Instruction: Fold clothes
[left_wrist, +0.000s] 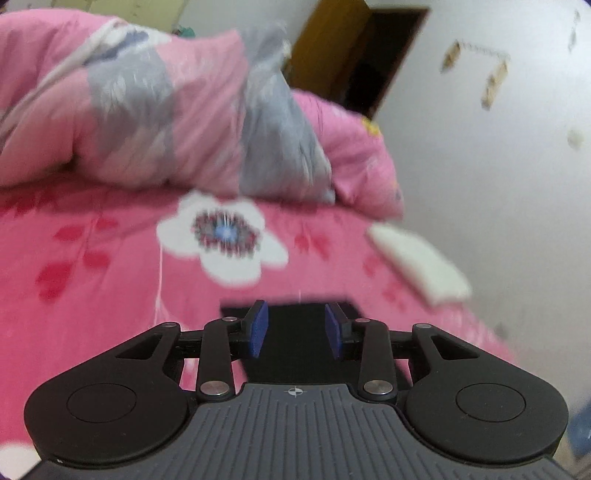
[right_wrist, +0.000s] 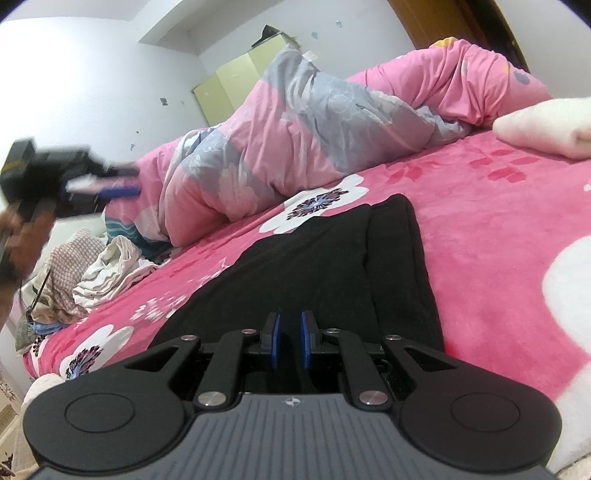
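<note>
Plainly no legible writing, left tongs (left_wrist: 295, 330) spread apart, right tongs (right_wrist: 289, 341) — slightly parted — over black garment (right_wrist: 332, 258)

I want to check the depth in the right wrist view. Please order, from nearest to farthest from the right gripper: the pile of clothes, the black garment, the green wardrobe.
1. black garment, directly under the right gripper
2. pile of clothes, at the left bed edge
3. green wardrobe, against the far wall, behind the quilt
</note>
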